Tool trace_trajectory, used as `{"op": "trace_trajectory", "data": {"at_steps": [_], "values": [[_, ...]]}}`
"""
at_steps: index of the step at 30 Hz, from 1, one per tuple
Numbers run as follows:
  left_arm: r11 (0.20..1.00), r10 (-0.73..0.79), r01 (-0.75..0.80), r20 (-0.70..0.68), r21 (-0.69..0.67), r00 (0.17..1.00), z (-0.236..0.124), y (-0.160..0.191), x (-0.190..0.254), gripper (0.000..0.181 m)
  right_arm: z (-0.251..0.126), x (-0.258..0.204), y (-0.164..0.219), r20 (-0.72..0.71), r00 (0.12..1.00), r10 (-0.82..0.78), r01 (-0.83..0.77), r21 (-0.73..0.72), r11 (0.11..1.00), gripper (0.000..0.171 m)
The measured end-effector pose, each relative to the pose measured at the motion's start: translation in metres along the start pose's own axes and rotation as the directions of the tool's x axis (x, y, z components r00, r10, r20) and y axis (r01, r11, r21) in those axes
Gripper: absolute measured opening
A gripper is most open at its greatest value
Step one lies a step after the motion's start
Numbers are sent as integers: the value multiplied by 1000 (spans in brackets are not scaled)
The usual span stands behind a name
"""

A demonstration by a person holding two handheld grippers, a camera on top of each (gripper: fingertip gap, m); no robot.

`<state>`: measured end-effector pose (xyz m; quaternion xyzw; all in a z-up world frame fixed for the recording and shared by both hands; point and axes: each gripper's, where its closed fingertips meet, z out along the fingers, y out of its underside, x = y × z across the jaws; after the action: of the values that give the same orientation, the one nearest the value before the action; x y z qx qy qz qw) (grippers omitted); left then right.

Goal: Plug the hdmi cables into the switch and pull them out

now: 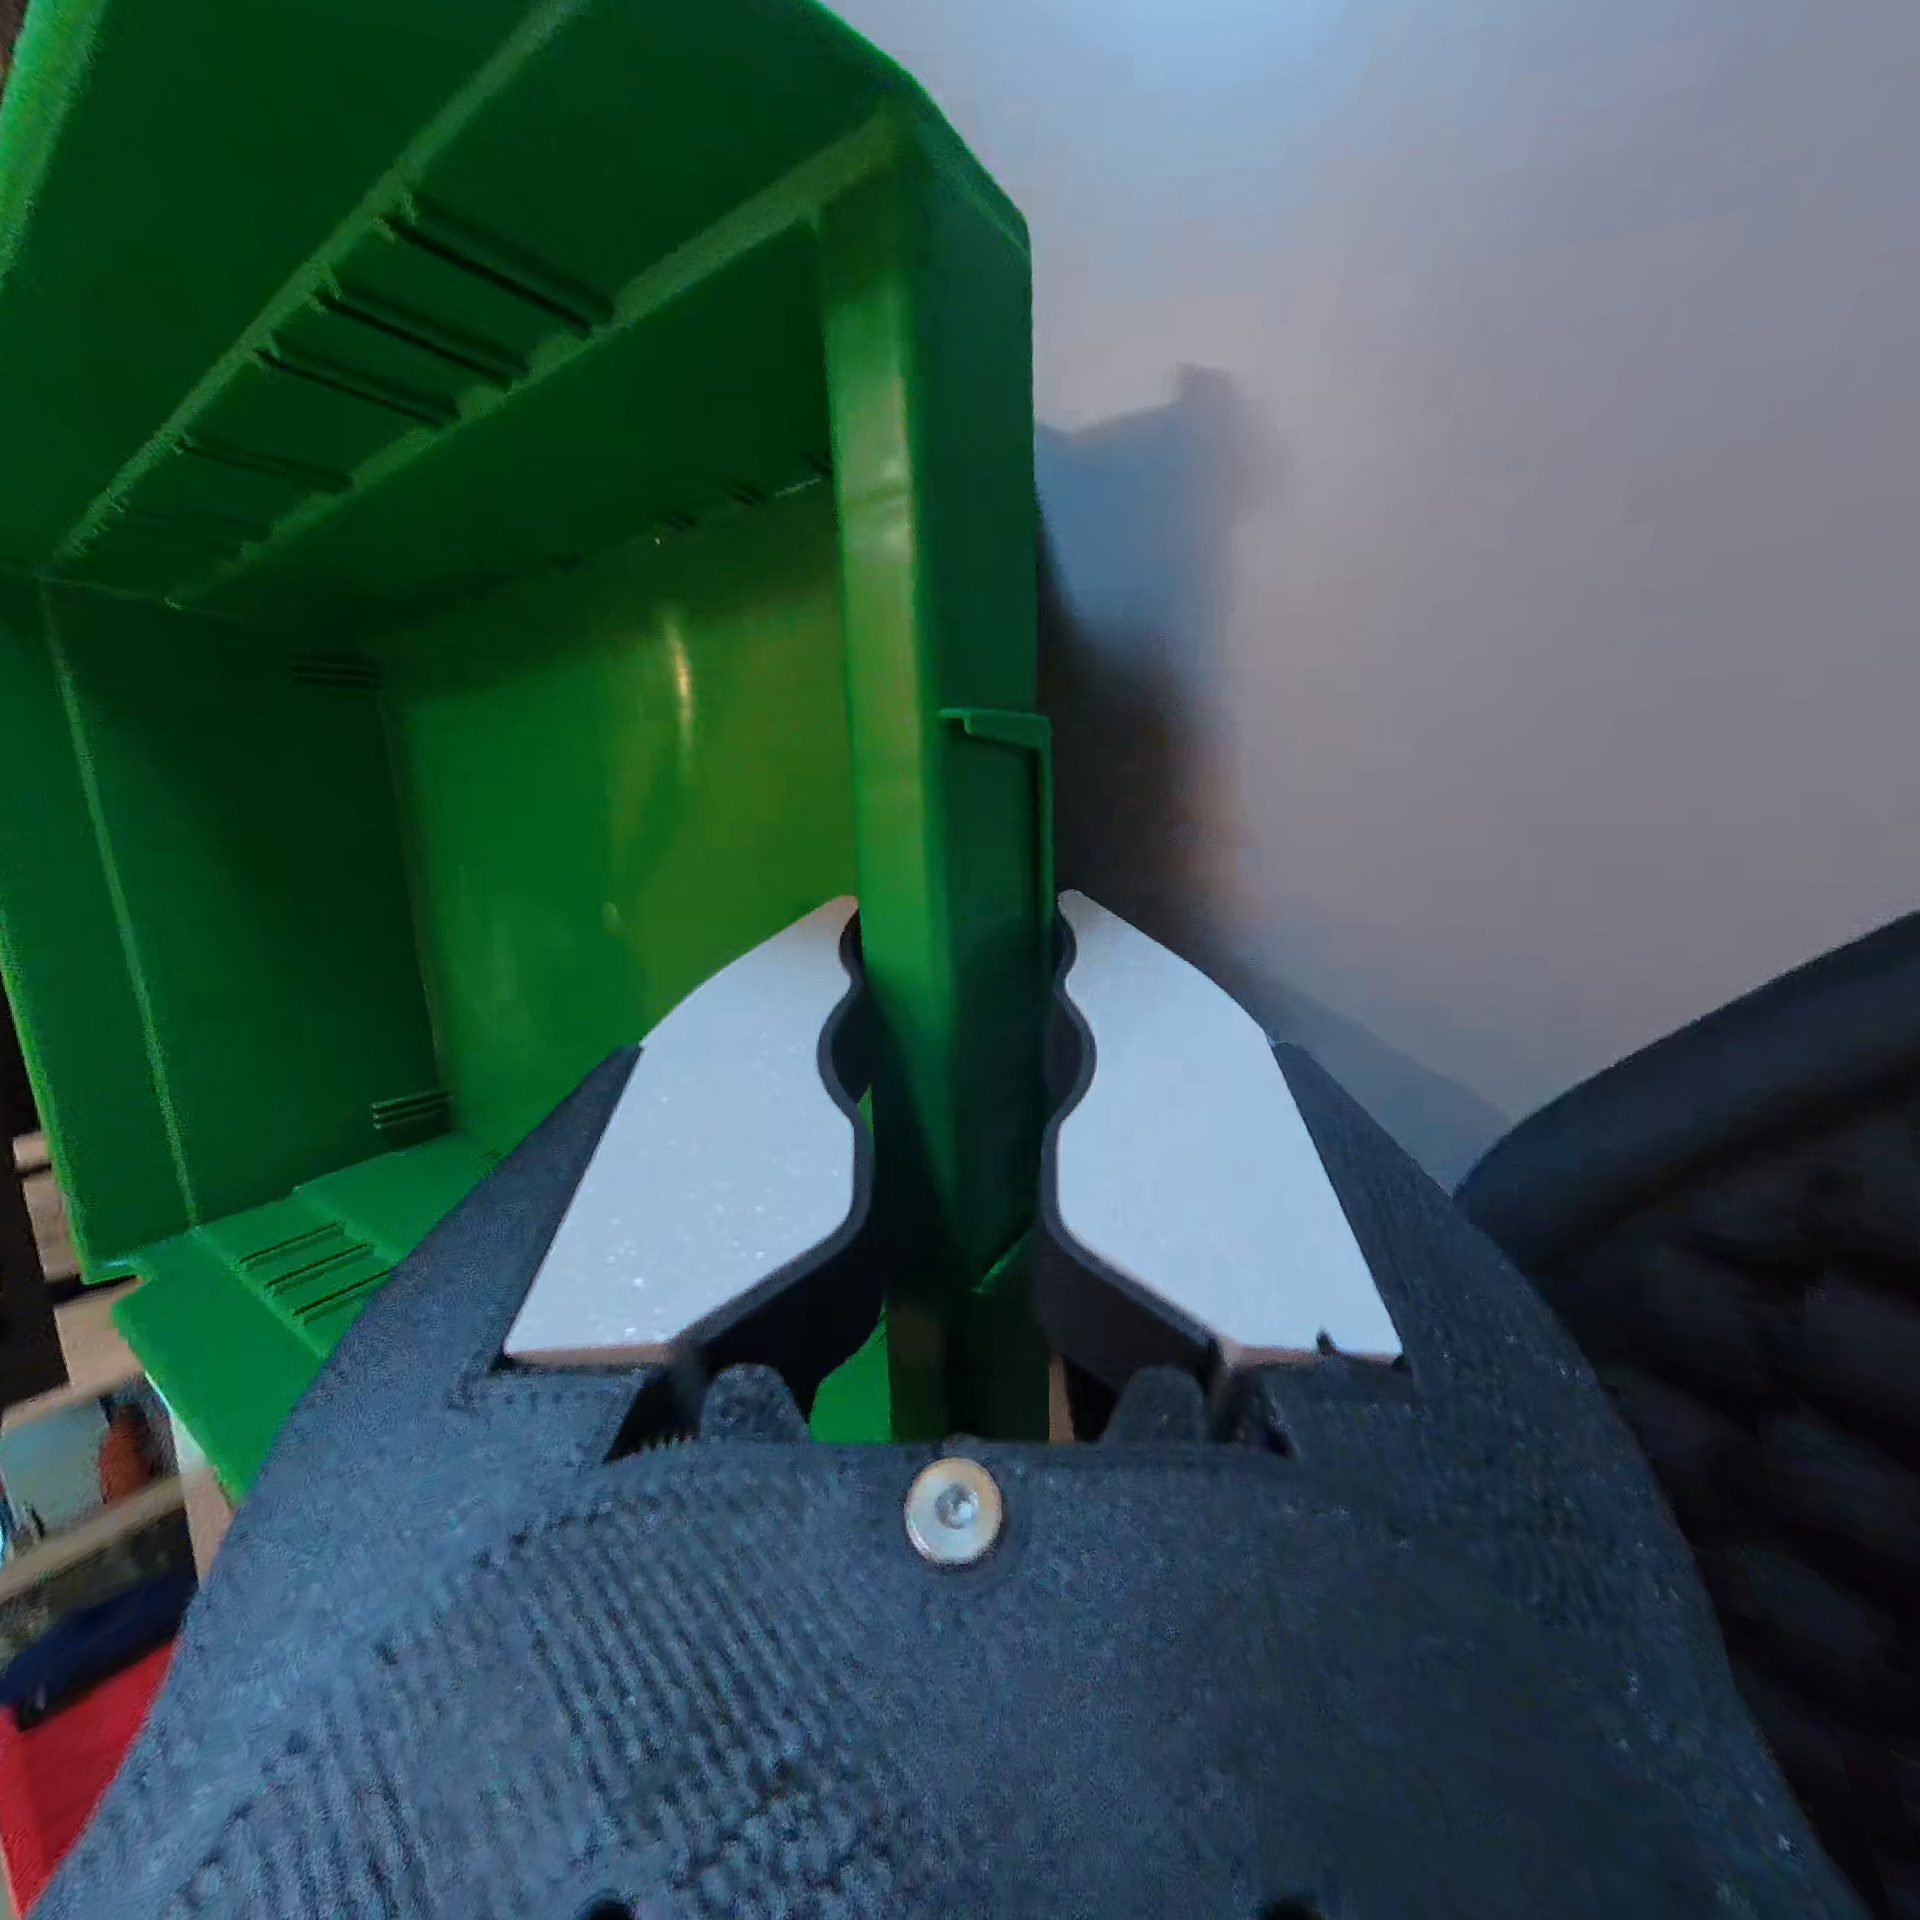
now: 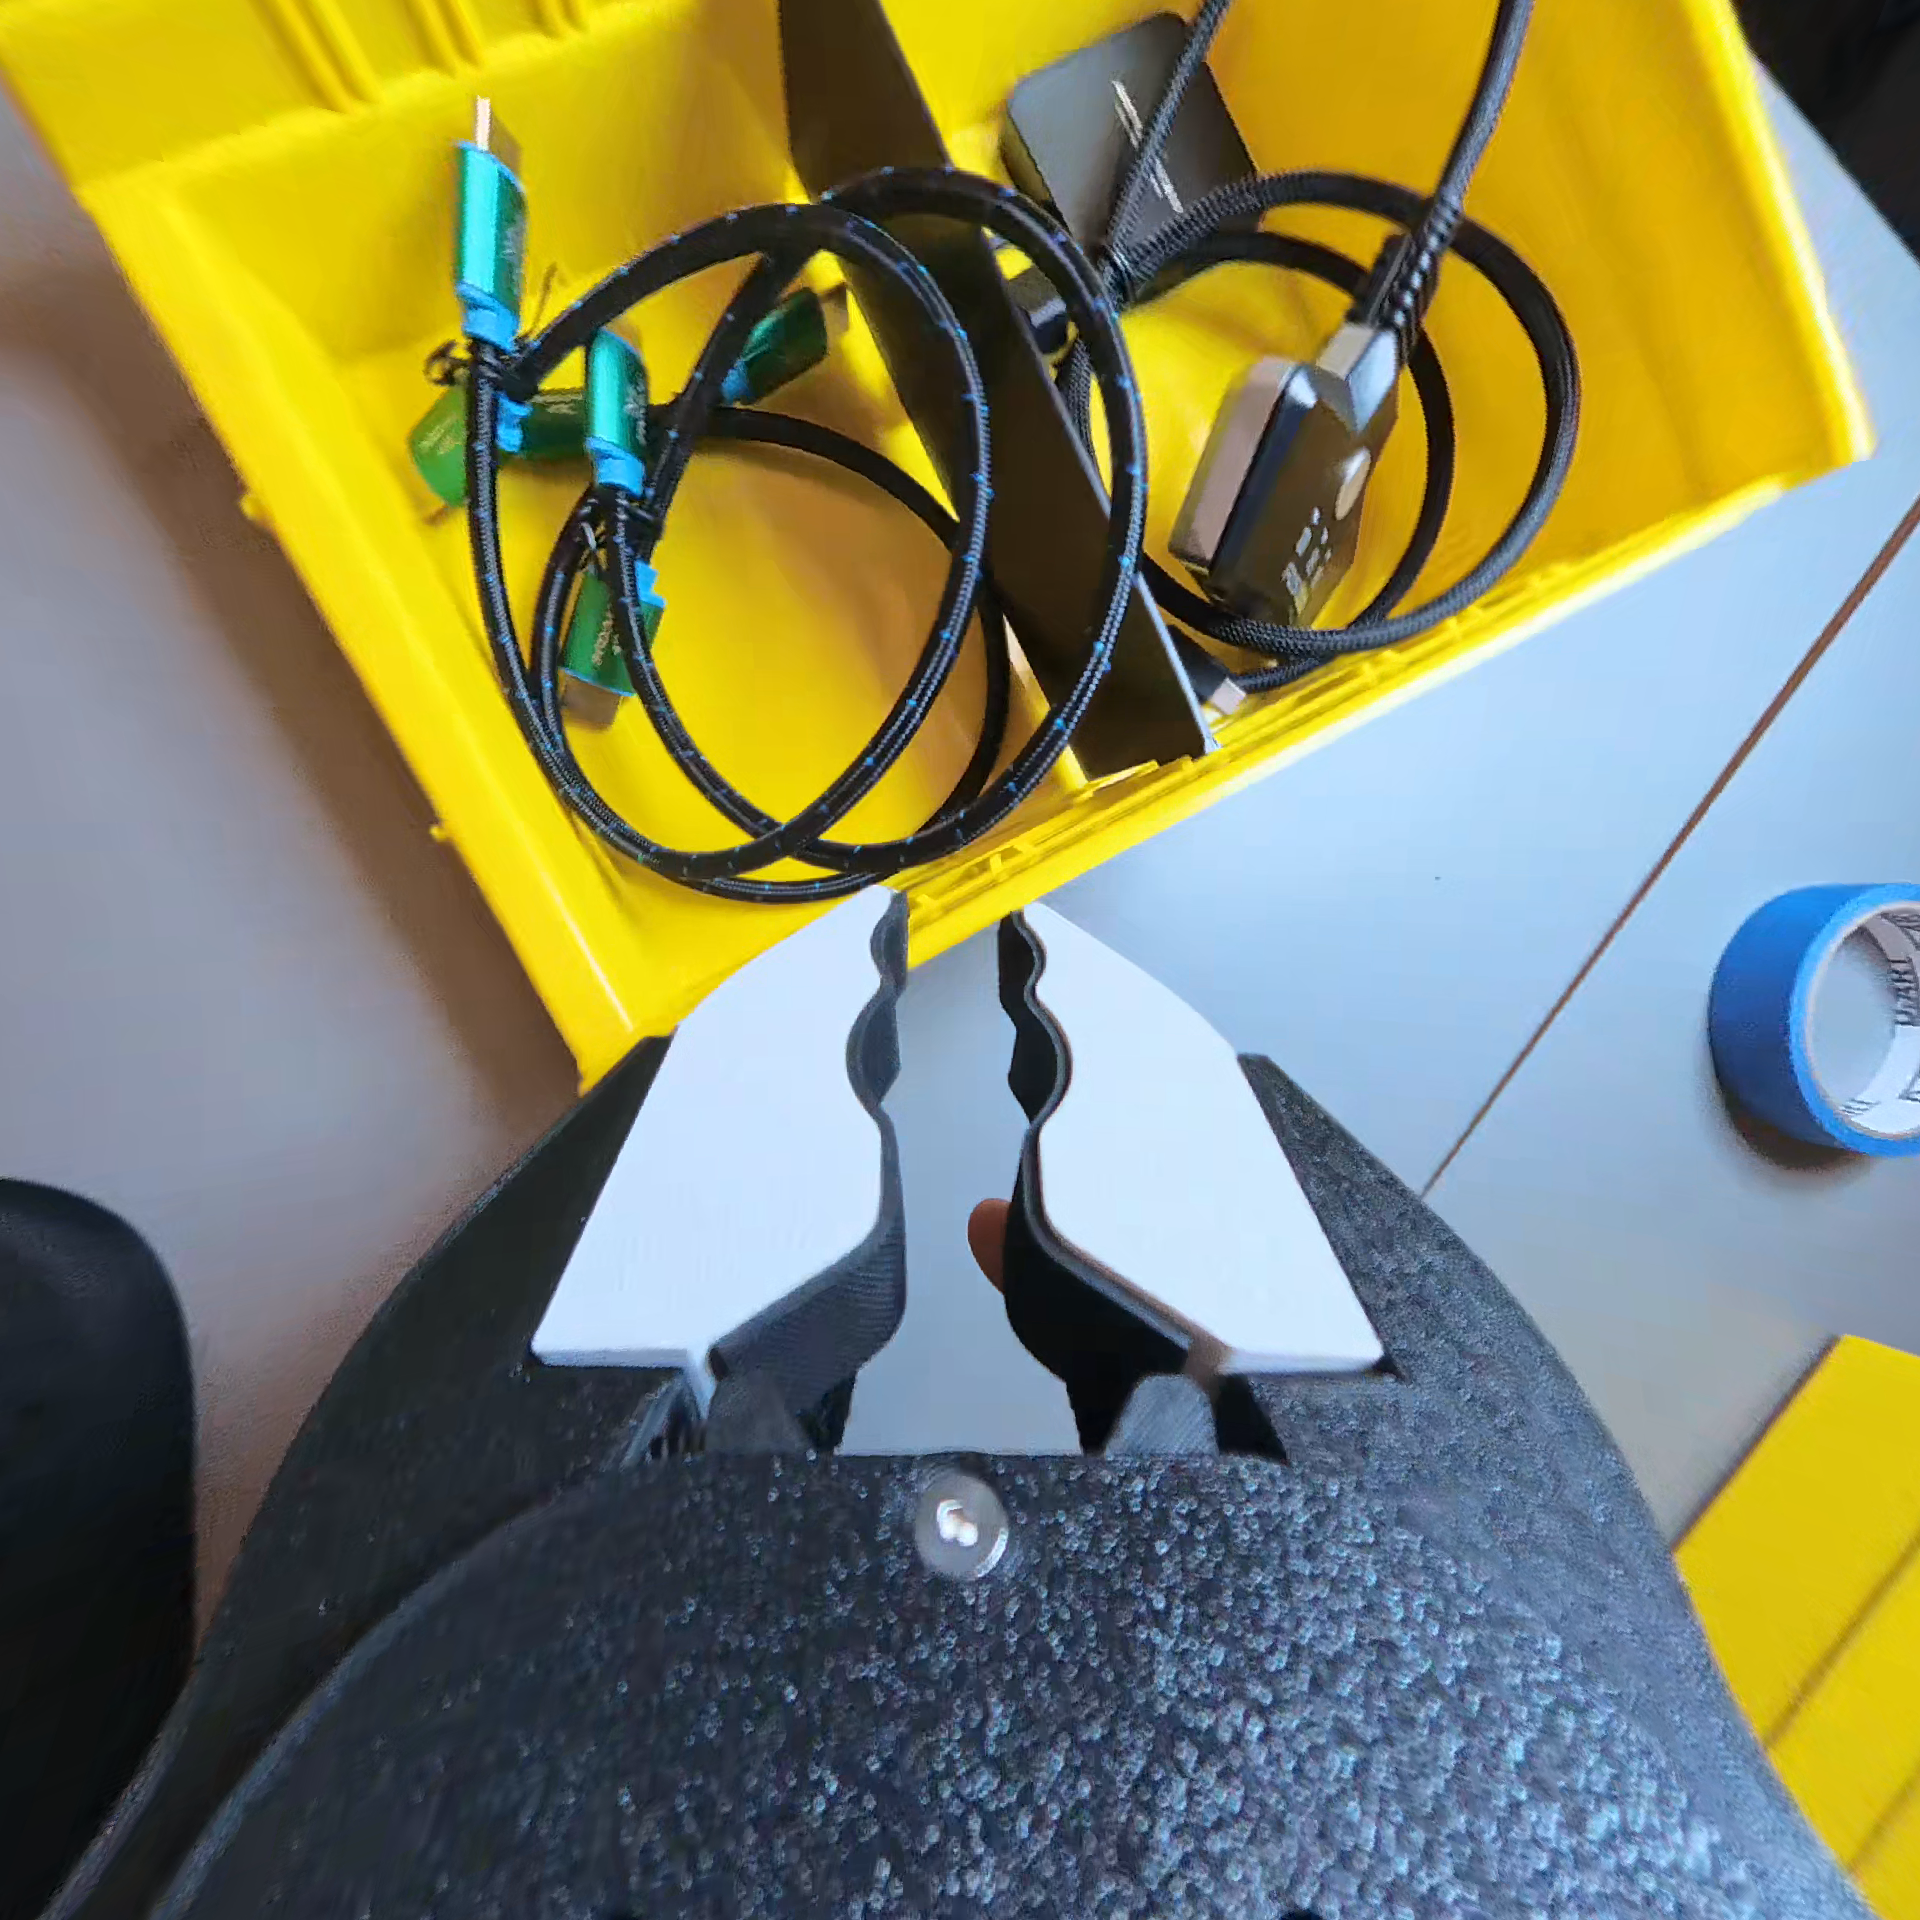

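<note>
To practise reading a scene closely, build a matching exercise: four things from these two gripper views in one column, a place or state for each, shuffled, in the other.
Things:
1. green bin
2. braided HDMI cables
3. blue tape roll
4. right gripper

Places or states:
A. lying on the grey table
B. wall clamped by the left gripper
C. coiled in the yellow bin
D. open, holding nothing

Pairs: 1-B, 2-C, 3-A, 4-D

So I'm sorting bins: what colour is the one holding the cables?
Yellow bin, clearest in the right wrist view.
</note>
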<state>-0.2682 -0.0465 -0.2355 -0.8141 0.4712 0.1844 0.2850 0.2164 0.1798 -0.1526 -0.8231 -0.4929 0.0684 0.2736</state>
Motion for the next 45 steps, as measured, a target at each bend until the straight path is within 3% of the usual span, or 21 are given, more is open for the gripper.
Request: {"op": "trace_trajectory", "data": {"at_steps": [1, 2, 4, 7, 9, 11, 13, 14, 16, 17, 18, 19, 21, 25, 28, 32, 38, 43, 45], "values": [[999, 34, -33, -16, 28, 999, 0, -11, 6, 31, -6, -11, 0, 0, 1000, -24, 24, 24, 999, 14], [996, 77, -75, -27, 55, 997, 0, -23, 12, 31, -15, -22, -2, -4, 998, -57, 57, 63, 996, 0], [983, 148, -143, -34, 113, 988, 2, -47, 21, 31, -26, -58, -4, 50, 991, -124, 119, 100, 988, 0], [956, 237, -235, 14, 177, 971, 8, -77, 23, 32, -21, -88, 10, -52, 961, -273, 273, -3, 962, 0], [959, 226, -231, 49, 164, 973, 13, -87, 16, 40, -24, -102, -2, -89, 962, -257, 264, 73, 962, 1], [968, 163, -169, 47, 186, 986, 9, -98, 14, 48, -32, -104, -11, -98, 986, -134, 148, 154, 977, 24], [954, 51, -60, 38, 293, 998, -8, -117, 15, 47, -36, -85, -5, -215, 976, -30, 68, 171, 983, 56], [935, -11, 0, 28, 353, 1000, -19, -126, 16, 46, -35, -78, -2, -242, 970, 38, 13, 206, 978, 65], [858, -123, 133, -52, 496, 991, -45, -147, 26, 44, -18, -78, 2, -145, 968, 204, -153, 300, 941, 71], [811, -176, 204, -103, 548, 979, -56, -157, 31, 41, -5, -75, 5, -127, 960, 248, -197, 321, 926, 65], [771, -218, 267, -154, 578, 964, -65, -165, 36, 41, 7, -66, 10, -166, 951, 260, -196, 326, 925, 47], [736, -252, 322, -200, 596, 947, -74, -172, 42, 41, 16, -61, 12, -175, 950, 258, -185, 349, 919, 47], [659, -319, 416, -269, 626, 909, -95, -185, 53, 38, 15, -58, 14, -184, 944, 273, -178, 412, 894, 30], [461, -447, 556, -360, 692, 819, -130, -201, 77, 30, 2, -93, 24, -192, 961, 198, -110, 393, 913, 27], [393, -509, 648, -433, 652, 744, -115, -216, 92, 35, -10, -135, 29, -185, 974, 134, -52, 390, 919, 28], [459, -600, 698, -387, 550, 700, -63, -237, 91, 68, -27, -180, 30, -131, 984, 120, -51, 441, 896, 22], [543, -588, 634, -289, 551, 755, -68, -230, 99, 43, -47, -223, 31, -173, 981, 84, 14, 500, 866, 19], [394, -590, 646, -359, 654, 723, -111, -233, 86, 30, -85, -235, 25, -217, 975, 56, 78, 563, 823, 20], [427, -565, 542, -254, 724, 785, -137, -236, 77, 22, -108, -236, 17, -280, 959, 45, 138, 599, 789, 18]]}}
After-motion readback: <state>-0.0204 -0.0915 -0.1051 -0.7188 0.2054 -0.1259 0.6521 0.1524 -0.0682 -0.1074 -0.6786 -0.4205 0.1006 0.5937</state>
